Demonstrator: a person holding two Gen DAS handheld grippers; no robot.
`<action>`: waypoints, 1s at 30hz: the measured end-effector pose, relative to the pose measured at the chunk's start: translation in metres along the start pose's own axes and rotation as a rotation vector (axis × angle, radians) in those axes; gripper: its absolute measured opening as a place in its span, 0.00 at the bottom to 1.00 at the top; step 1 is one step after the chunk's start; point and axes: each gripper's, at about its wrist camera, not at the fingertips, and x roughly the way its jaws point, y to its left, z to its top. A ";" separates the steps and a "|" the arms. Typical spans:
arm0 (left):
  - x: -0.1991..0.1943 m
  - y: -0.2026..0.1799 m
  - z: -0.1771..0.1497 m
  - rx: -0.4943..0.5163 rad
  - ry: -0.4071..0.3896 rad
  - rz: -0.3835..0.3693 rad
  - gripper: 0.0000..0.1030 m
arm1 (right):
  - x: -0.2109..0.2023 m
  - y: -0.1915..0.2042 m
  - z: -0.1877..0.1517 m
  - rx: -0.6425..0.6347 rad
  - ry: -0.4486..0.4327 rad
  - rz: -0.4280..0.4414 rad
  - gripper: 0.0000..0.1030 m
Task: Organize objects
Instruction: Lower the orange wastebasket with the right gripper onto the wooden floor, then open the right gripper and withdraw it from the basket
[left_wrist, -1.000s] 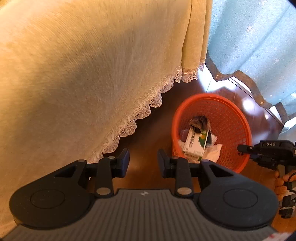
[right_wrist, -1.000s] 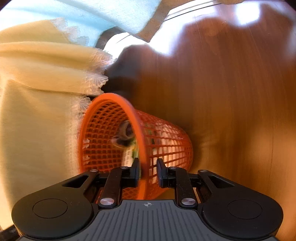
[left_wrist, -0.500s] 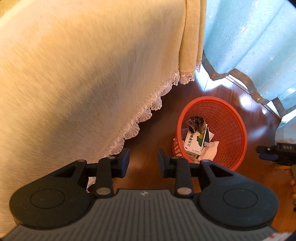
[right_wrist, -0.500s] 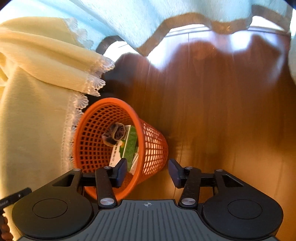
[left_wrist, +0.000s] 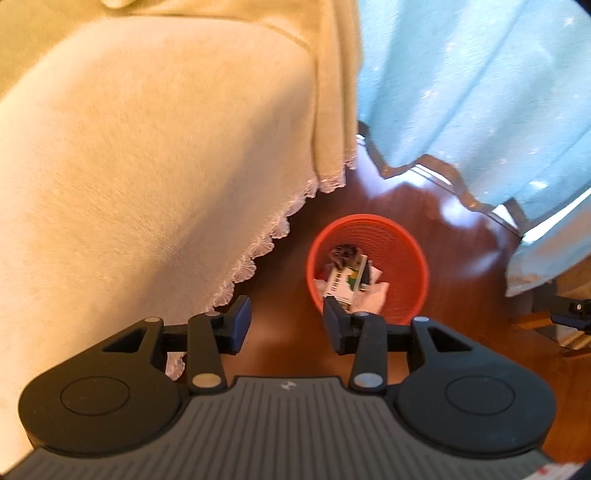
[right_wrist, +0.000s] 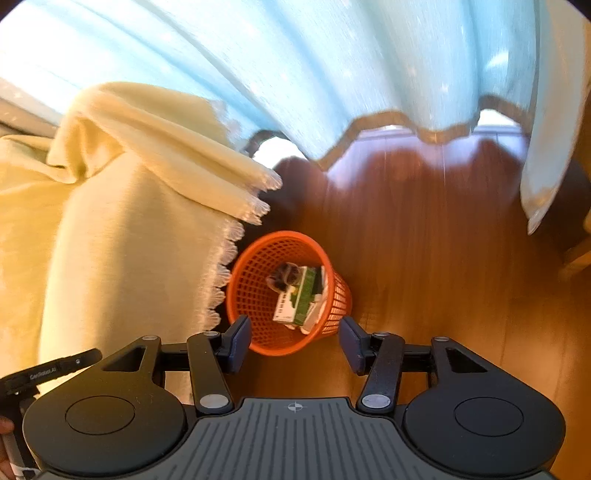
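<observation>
Left wrist view: the left gripper (left_wrist: 287, 326) stood empty, jaws parted with only floor showing between them, the gap much as it was half a second and a second before. The orange basket (left_wrist: 402, 236) sat ahead of the fingertips and a little to their right, upright on the wooden floor (left_wrist: 461, 236); it looked smaller and lower than in the two earlier pictures, so the gripper had risen and drawn back from it. Inside lay a green-and-white box (left_wrist: 345, 282), a dark crumpled item (left_wrist: 343, 254) beyond it and something white (left_wrist: 373, 299) nearer the claw. The cream fringed cloth (left_wrist: 147, 166) filled the space left of the claw; the blue curtain (left_wrist: 480, 92) hung ahead and right. Right wrist view: the right gripper (right_wrist: 295, 345) was empty too, jaws spread wide. A second earlier they were nearly shut about the basket rim, half a second earlier already parted. The basket (right_wrist: 243, 295) now stood just ahead, between the fingertips and slightly left, well clear of both pads, box (right_wrist: 295, 299) leaning within. Judgement: the basket had been released and set down by the cloth's edge; with both claws free and retreating, this placement looked finished, and the next item could be fetched.
</observation>
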 end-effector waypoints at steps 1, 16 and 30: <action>-0.012 -0.003 0.000 0.000 0.000 -0.004 0.37 | -0.013 0.008 -0.001 -0.017 -0.003 -0.001 0.48; -0.199 -0.030 -0.005 0.054 -0.034 -0.014 0.61 | -0.150 0.146 -0.053 -0.231 -0.040 -0.065 0.48; -0.331 -0.004 -0.061 0.138 -0.035 -0.056 0.66 | -0.250 0.248 -0.137 -0.203 -0.086 -0.108 0.48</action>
